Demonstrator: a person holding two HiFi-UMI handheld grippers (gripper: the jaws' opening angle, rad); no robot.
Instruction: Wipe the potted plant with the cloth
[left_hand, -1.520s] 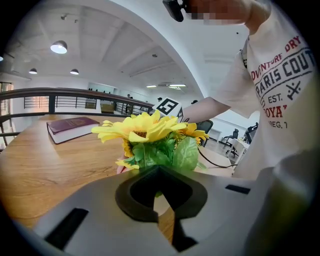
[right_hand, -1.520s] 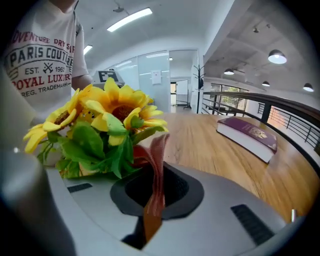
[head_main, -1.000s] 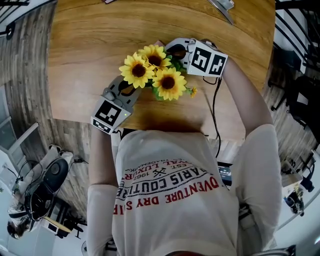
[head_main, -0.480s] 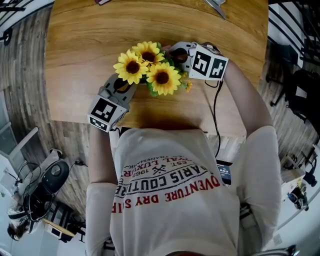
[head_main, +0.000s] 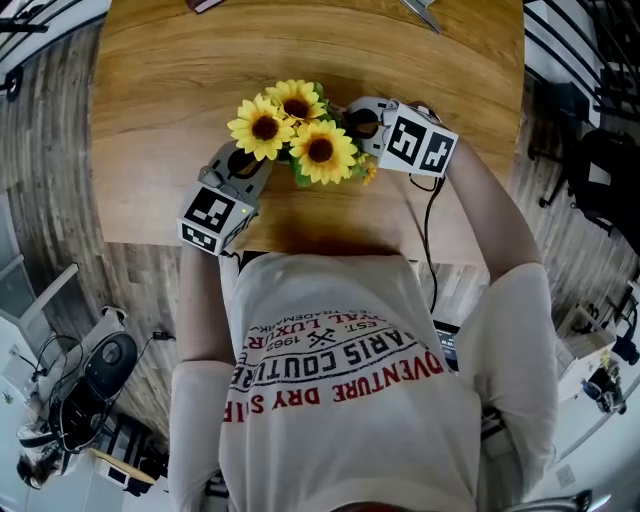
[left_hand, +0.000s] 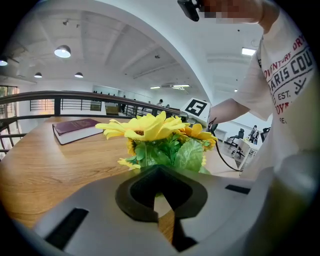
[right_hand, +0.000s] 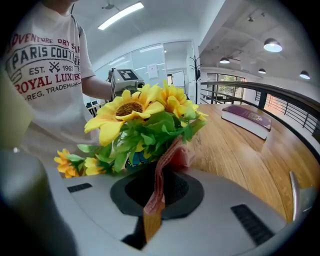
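Head view sets the potted plant (head_main: 300, 135) on the wooden table (head_main: 170, 90) right between the two claws, its stems upright. The left gripper (head_main: 243, 172) comes in from the plant's left and the right gripper (head_main: 365, 120) from its right, both close against the blooms. From above, the flower heads cover the pot and the cloth entirely.

Right gripper view fills that gap. The right gripper (right_hand: 152, 200) is clenched on a pinkish cloth (right_hand: 167, 160), which stands up out of the jaws and meets the lower leaves of the plant (right_hand: 145, 125) straight ahead (so this is the hand placed to wipe).

Left gripper view shows the left gripper (left_hand: 163, 200) with its jaws closed together. The plant (left_hand: 160, 145) sits just beyond the tips, and I can't identify the pale sliver seen past them.
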